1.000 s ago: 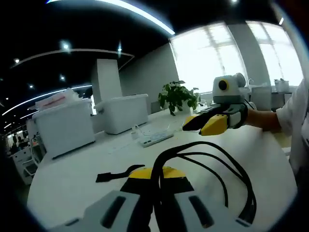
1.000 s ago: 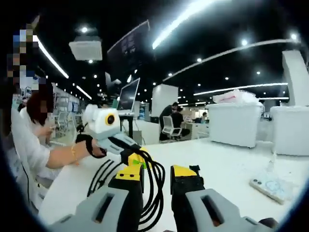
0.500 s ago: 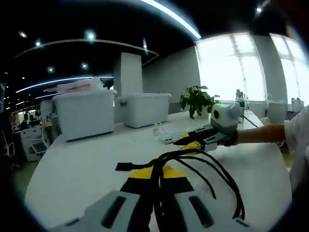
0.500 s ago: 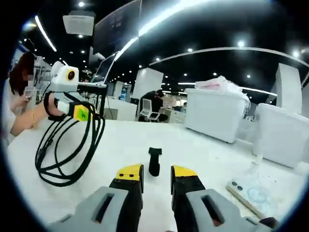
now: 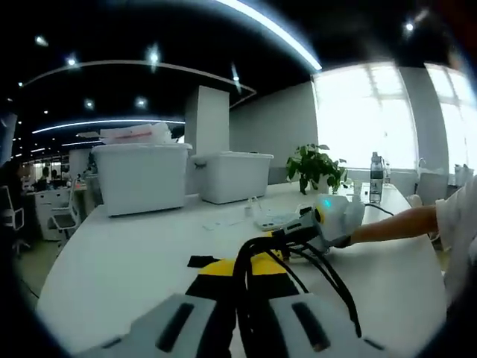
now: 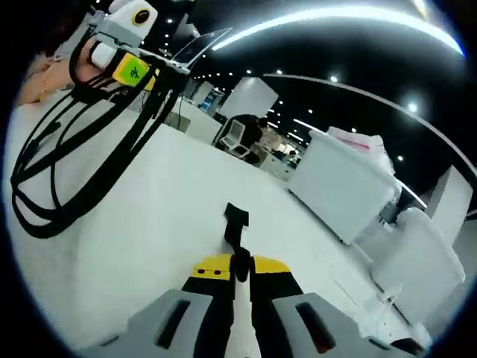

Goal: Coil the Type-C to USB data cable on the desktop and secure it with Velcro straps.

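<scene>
Left tool [image 5: 240,267] grips glossy looped black cable [image 5: 320,272]; right tool [image 6: 240,267] pinches flat black strap [image 6: 237,227].

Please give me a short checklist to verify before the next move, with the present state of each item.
1. Left claw shut on the coiled cable: ok.
2. Coil loops hang together, not unrolled: ok.
3. Right claw shut on the end of the Velcro strap: ok.
4. Strap lifted off the white desk: not ok, most of it lies flat.
5. Strap wrapped round the coil: not ok.
6. Which cable plugs hang free: cannot tell.
</scene>
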### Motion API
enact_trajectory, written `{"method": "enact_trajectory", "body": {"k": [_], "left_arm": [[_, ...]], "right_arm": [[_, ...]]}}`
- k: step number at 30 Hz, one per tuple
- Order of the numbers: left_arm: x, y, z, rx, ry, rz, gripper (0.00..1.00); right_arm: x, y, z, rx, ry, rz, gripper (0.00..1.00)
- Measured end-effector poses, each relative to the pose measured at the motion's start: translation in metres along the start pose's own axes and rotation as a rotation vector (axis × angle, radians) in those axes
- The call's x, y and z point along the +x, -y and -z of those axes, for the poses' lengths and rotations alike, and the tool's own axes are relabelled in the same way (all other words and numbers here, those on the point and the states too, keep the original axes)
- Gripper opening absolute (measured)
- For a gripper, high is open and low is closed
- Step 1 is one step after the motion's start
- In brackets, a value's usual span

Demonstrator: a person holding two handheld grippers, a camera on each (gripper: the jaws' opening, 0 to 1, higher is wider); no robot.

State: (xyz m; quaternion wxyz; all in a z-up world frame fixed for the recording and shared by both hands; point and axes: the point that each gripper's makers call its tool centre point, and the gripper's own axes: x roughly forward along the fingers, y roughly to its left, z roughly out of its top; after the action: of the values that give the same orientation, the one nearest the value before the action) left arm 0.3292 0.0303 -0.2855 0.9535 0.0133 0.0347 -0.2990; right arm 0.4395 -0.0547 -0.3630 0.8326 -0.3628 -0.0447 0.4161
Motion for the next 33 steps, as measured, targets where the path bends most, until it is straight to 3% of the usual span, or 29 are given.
{"method": "enact_trajectory", "body": {"k": [7,10,15,18,25,27,29,31,33], "left_arm": [[0.001,0.002,-0.001,-0.056,0.009,0.017,0.05],[0.004,0.011,-0.002,-0.119,0.019,0.056,0.05],[0.011,0.027,-0.001,-0.176,0.022,0.123,0.05],[0.013,0.045,-0.003,-0.147,0.027,0.170,0.05],[0.015,0.101,-0.016,-0.210,0.090,0.364,0.05],[0.016,0.110,-0.019,-0.208,0.096,0.371,0.05],[0.019,0.122,-0.021,-0.224,0.100,0.379,0.05],[0.021,0.129,-0.018,-0.297,0.087,0.377,0.05],[0.023,0.136,-0.014,-0.351,0.073,0.380,0.05]], "right_arm": [[-0.016,-0.002,-0.009,-0.060,-0.007,0.018,0.02],[-0.036,-0.006,-0.017,-0.068,0.005,0.021,0.02],[-0.083,-0.013,-0.015,-0.086,-0.015,0.028,0.02],[-0.118,-0.018,-0.010,-0.130,-0.037,0.051,0.02],[-0.171,-0.034,0.000,-0.112,-0.042,0.069,0.02],[-0.177,-0.039,-0.001,-0.068,-0.023,0.064,0.03],[-0.184,-0.050,-0.007,0.086,0.024,0.022,0.06],[-0.194,-0.054,-0.005,0.223,0.027,-0.006,0.16],[-0.206,-0.049,0.001,0.286,0.035,-0.001,0.19]]}}
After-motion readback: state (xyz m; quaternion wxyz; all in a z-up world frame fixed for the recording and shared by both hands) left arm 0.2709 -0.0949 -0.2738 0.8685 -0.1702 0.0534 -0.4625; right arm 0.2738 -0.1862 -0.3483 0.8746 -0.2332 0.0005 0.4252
